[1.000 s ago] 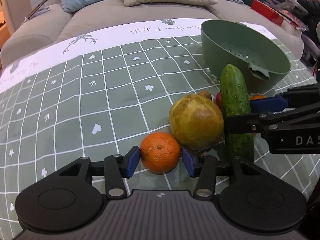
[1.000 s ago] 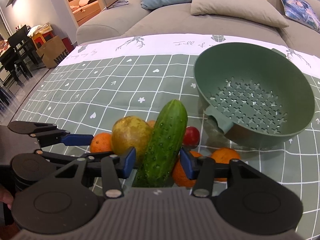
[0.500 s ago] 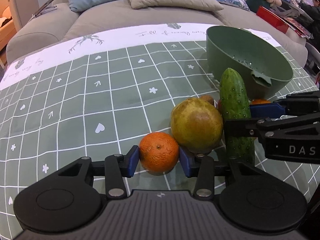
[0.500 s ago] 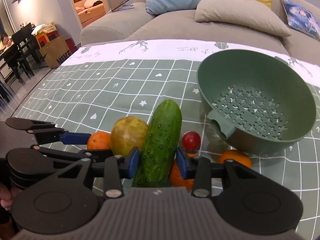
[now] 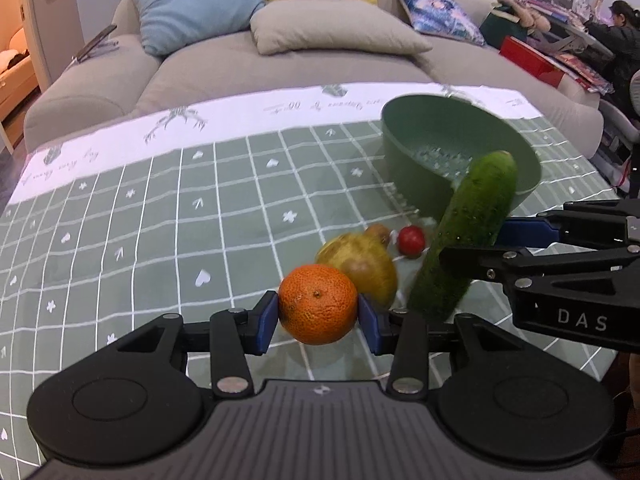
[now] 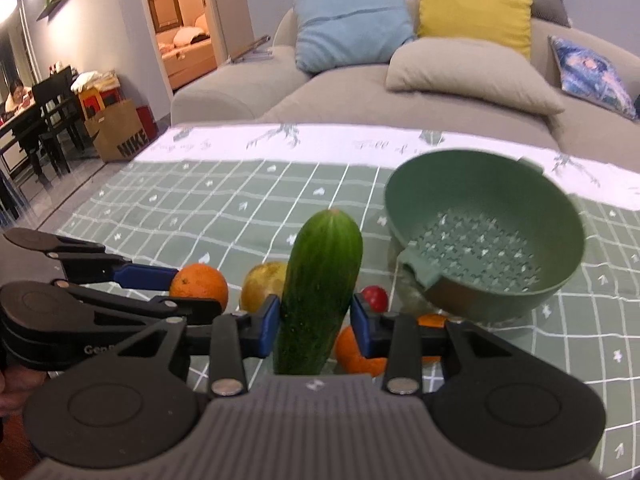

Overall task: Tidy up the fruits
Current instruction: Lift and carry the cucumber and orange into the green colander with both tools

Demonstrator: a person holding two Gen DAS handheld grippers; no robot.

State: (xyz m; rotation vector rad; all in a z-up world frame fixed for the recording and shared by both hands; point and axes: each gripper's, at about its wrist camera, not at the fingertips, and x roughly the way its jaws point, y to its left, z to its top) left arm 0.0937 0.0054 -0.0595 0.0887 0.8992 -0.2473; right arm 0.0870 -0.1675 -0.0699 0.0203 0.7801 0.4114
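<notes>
My left gripper [image 5: 318,320] is shut on an orange [image 5: 318,304] and holds it off the checked green tablecloth [image 5: 160,220]. To its right, my right gripper [image 5: 480,246] carries a cucumber [image 5: 468,232] whose tip leans toward the green colander [image 5: 404,168]. In the right wrist view the cucumber [image 6: 320,280] stands between the blue pads of my right gripper [image 6: 314,324], whose jaws are closing and pressing on it. At the left of that view is the left gripper [image 6: 196,292] with its orange [image 6: 200,284]. The colander [image 6: 460,184] is empty.
On the cloth lie a yellow-green round fruit [image 5: 360,264], a small red fruit [image 5: 411,239] and two more oranges [image 6: 356,352] near the colander's base. A grey sofa [image 5: 280,68] with cushions runs behind the table. A person [image 5: 618,36] sits far right.
Both grippers tightened on their fruit and rose. The orange left the cloth. The cucumber came up off the pile and tilted toward the colander.
</notes>
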